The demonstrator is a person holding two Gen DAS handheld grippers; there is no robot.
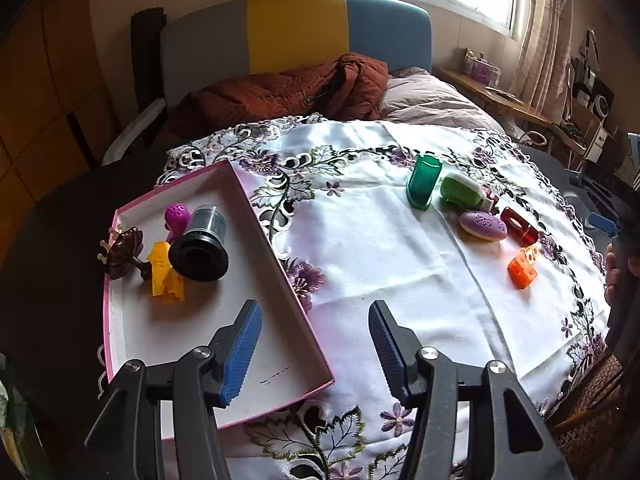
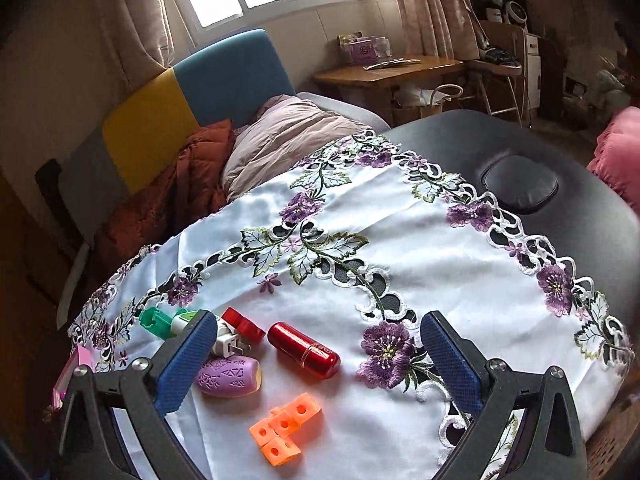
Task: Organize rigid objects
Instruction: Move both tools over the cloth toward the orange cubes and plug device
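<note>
The left gripper (image 1: 316,344) is hanging with its blue pads spread and nothing between them, above the near right edge of the pink-rimmed box (image 1: 280,240) that is lying on the embroidered tablecloth (image 1: 360,248). Inside the box, toward its far left corner, a black-based clear cup (image 1: 202,240) is lying on its side, touching a yellow plastic piece (image 1: 164,270); a magenta perforated piece (image 1: 177,218) is sitting just behind it, and a dark brown flower-shaped piece (image 1: 126,254) is leaning over the left wall.

The right gripper (image 2: 316,364) is also standing wide apart and empty, pointing down over the loose cluster near the cloth's right edge. Between its fingers, on the cloth, a red glossy cylinder (image 2: 304,350) is lying on its side, with an orange block of joined cubes (image 2: 286,426) nearer the camera. Just by the left pad, a purple oval case (image 2: 228,376) is resting beside a white plug (image 2: 230,346), a small red piece (image 2: 242,322) and a green and white container (image 2: 168,320). In the left wrist view a green translucent cup (image 1: 424,180) is standing upright at the far end of this cluster, well apart from the box
</note>
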